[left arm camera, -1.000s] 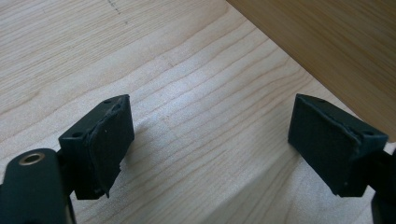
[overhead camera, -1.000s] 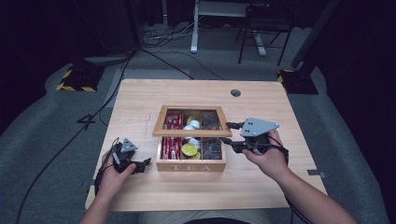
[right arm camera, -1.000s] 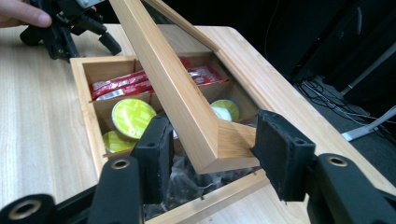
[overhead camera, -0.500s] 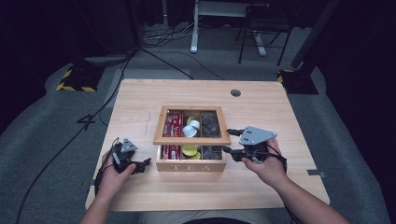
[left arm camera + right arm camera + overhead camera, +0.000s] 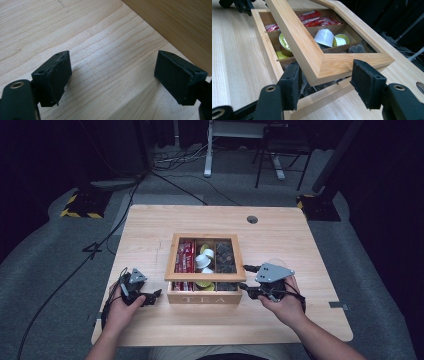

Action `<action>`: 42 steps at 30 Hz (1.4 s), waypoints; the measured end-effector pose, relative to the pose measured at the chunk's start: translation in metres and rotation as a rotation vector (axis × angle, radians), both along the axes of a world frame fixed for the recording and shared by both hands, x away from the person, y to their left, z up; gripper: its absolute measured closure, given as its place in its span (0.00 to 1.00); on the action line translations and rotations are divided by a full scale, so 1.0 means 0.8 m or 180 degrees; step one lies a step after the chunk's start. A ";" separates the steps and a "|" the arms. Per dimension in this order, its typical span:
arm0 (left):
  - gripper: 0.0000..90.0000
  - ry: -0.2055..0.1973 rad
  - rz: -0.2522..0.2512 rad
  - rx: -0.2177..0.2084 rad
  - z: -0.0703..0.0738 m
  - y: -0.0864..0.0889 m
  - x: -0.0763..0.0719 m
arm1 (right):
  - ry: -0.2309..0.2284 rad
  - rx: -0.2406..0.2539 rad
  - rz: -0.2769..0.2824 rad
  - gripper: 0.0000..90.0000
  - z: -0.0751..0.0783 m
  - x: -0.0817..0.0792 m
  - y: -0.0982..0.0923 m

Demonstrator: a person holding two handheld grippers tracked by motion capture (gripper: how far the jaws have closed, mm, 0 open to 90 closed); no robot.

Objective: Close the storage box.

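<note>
Tea box (image 5: 205,292) sits at table (image 5: 150,225) centre, holding red sachets (image 5: 318,18), a white capsule (image 5: 325,37) and green capsules (image 5: 283,42). Its glazed lid (image 5: 312,50) is lower than 1 second ago. Right gripper (image 5: 325,86), just opened wider, straddles the lid's corner; whether the pads touch it cannot be told. Left gripper (image 5: 112,80) rests open beside the box.

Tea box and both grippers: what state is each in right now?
Tea box: partly open, compartments filled.
Lid: raised at an angle, its corner between the right gripper's fingers.
Right gripper: open, not pressing on the lid.
Left gripper: open, nothing between its fingers, over the table.
</note>
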State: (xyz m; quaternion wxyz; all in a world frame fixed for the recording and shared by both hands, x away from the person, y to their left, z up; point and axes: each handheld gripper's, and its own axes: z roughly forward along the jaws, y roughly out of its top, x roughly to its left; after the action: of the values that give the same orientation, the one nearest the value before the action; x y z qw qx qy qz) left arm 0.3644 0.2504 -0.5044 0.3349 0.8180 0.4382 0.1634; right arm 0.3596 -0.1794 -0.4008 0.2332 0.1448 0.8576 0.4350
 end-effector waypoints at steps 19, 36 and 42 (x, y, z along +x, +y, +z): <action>0.16 0.0000 0.0001 0.0000 0.000 0.000 0.000 | 0.0077 -0.0121 -0.0061 0.47 -0.017 -0.012 0.003; 0.16 0.0003 0.0005 0.0005 0.000 0.000 0.000 | 0.0252 -0.0199 -0.0105 0.47 -0.028 -0.013 0.002; 0.16 0.0002 0.0010 0.0005 0.000 0.000 0.000 | 0.0351 -0.0098 -0.0064 0.48 -0.022 -0.013 0.000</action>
State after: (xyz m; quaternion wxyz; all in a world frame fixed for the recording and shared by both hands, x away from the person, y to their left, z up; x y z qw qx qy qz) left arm 0.3645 0.2501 -0.5044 0.3339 0.8176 0.4394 0.1641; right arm 0.3488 -0.1791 -0.4184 0.1922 0.1736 0.8742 0.4107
